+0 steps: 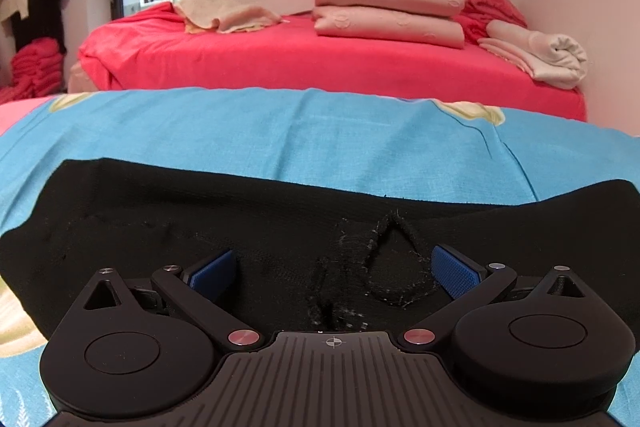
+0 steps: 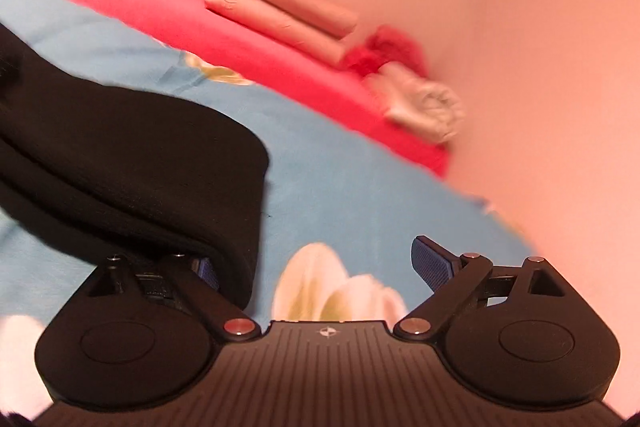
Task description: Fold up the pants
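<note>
Surface: blue floral bedsheet (image 1: 280, 131).
Pants (image 1: 200, 211): black, spread flat on it.
Left gripper (image 1: 334, 267): wide, over the pants.
Right gripper (image 2: 320, 267): wide, holding nothing, at the pants' end.

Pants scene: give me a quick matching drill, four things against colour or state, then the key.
Things:
1. pants
2. sheet under the pants
3. bed behind
4. right gripper

Descriptions:
A. red
B. black, lying flat
C. open, nothing between the pads
D. light blue with a flower print

Pairs: 1-B, 2-D, 3-A, 4-C
</note>
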{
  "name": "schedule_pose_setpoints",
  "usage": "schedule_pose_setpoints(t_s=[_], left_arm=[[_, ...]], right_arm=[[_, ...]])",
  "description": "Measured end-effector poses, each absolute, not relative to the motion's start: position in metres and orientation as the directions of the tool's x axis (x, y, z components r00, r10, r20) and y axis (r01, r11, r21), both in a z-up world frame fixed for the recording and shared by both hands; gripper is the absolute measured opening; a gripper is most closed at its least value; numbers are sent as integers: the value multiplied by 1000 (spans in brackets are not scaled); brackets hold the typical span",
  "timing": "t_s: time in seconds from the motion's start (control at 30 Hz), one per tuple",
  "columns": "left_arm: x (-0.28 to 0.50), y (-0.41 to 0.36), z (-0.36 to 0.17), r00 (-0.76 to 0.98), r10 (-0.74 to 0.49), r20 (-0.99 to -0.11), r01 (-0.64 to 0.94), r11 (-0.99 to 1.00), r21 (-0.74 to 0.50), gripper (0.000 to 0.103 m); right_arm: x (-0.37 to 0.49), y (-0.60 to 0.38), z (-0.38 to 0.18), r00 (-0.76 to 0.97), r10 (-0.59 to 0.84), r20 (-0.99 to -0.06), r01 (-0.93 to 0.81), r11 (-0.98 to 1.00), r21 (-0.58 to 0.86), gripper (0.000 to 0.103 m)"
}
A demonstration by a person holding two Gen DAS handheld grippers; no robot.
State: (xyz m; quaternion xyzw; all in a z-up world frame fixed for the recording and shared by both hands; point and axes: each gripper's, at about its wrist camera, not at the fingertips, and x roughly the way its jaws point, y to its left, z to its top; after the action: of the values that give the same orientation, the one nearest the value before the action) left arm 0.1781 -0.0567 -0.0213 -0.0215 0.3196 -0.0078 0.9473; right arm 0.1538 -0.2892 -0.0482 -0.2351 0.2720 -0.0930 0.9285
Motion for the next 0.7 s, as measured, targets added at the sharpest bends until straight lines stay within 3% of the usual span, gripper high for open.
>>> schedule_pose_setpoints(t_s=[0.13, 0.3, 0.37, 0.43, 0.47, 0.5, 0.53, 0.7], left_arm=[[179, -55, -22, 792, -33, -609, -1, 998, -57, 103], [179, -55, -22, 793, -33, -609, -1, 998, -56, 103], [179, -55, -21, 793, -33, -609, -1, 998, -56, 103], [179, -55, -22, 792, -34, -609, -1, 998, -57, 103], [179, -55, -22, 792, -35, -610, 0, 998, -59, 103], [179, -55, -22, 792, -38, -610, 1, 998, -61, 103], [179, -55, -22, 792, -37, -610, 1, 998, -60, 103], [180, -54, -23, 790, -42, -611, 1, 998, -67, 103]], right_arm=[[131, -277, -19, 837, -189, -513, -150, 823, -547, 90], [134, -285, 34, 853, 118, -509, -240, 954, -181, 95], [142, -284, 39, 853, 187, -488, -249, 966, -67, 89], [158, -276, 26, 841, 158, -517, -220, 974, -60, 77], [170, -270, 12, 807, 118, -579, -205, 975, -88, 71], [183, -267, -6, 747, 70, -661, -190, 976, -111, 71], [185, -267, -15, 736, 63, -675, -175, 980, -100, 74], [168, -264, 8, 795, 86, -601, -141, 989, -44, 75]])
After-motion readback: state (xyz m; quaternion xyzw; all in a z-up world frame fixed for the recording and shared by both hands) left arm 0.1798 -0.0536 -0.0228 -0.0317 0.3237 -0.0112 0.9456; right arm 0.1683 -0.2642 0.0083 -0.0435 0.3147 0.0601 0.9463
